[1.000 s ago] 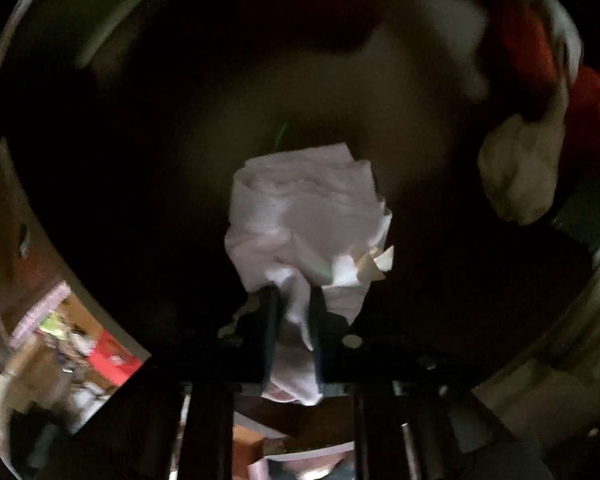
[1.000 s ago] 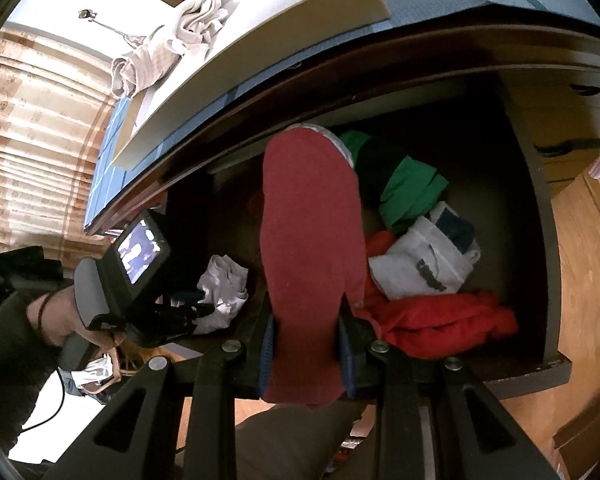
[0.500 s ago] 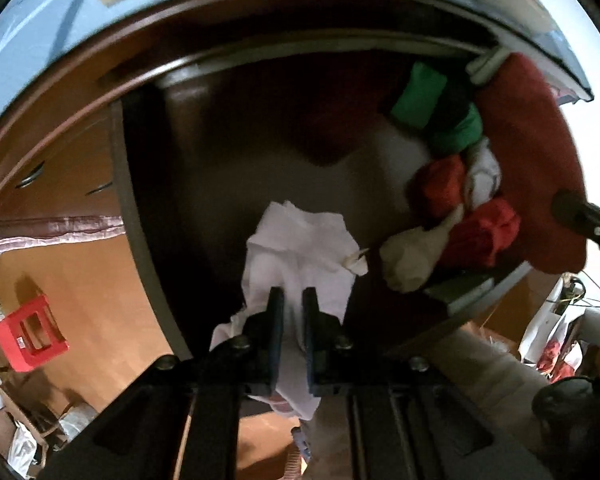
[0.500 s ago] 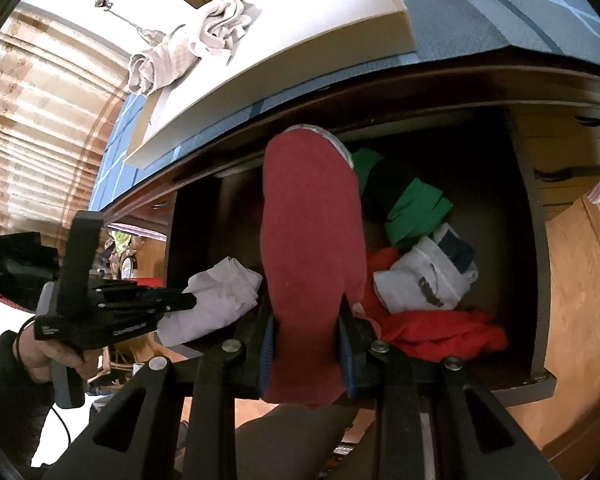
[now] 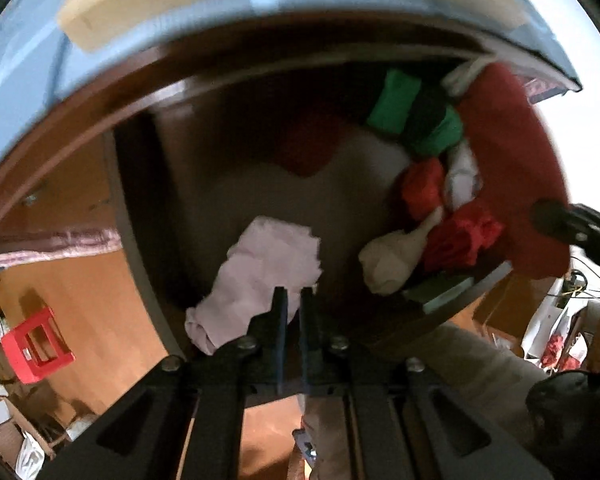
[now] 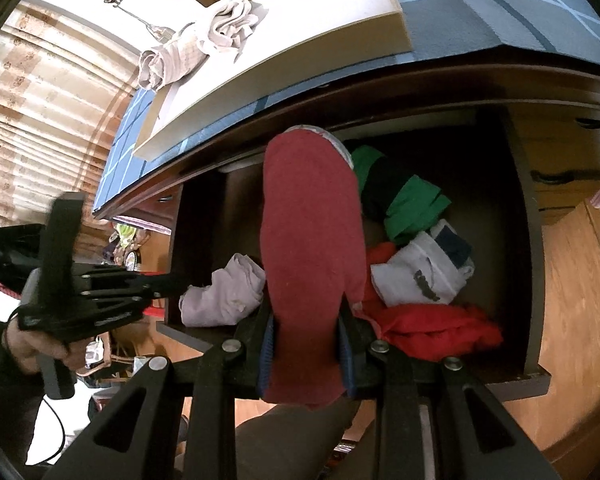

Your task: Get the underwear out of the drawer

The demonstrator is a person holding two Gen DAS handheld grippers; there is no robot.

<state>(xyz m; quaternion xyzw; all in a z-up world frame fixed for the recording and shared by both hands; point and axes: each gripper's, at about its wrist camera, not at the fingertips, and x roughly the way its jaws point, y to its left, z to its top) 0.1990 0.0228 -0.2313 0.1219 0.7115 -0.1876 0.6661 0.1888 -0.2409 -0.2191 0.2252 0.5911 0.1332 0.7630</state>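
While you held the dark red underwear [image 6: 308, 240] in the right gripper [image 6: 306, 316], its two pads pinched the near end of the cloth from both sides, and the rest stood up and away from you over the middle of the open drawer [image 6: 528, 240]. From the left wrist view the same piece [image 5: 512, 152] hung at the far right.

A pale lilac garment [image 6: 224, 292] lay bunched in the drawer's near left corner, against the front edge. Your left gripper [image 5: 293, 300] had its fingers drawn close with only a slim gap; the lilac cloth [image 5: 268, 264] sat just left of them, touching the left finger, and I cannot tell whether a fold was caught between them.

To the right of the red piece lay a green garment [image 6: 416, 204] toward the far side, a white one with a dark mark [image 6: 424, 276] nearer, and a bright red one [image 6: 432, 328] along the front right.

Above the drawer, a blue checked cloth [image 6: 480, 8] covered the top, with a cream board [image 6: 284, 40] on it and a rolled towel [image 6: 196, 48] on the board. A red stool [image 5: 34, 344] stood on the floor to the left.
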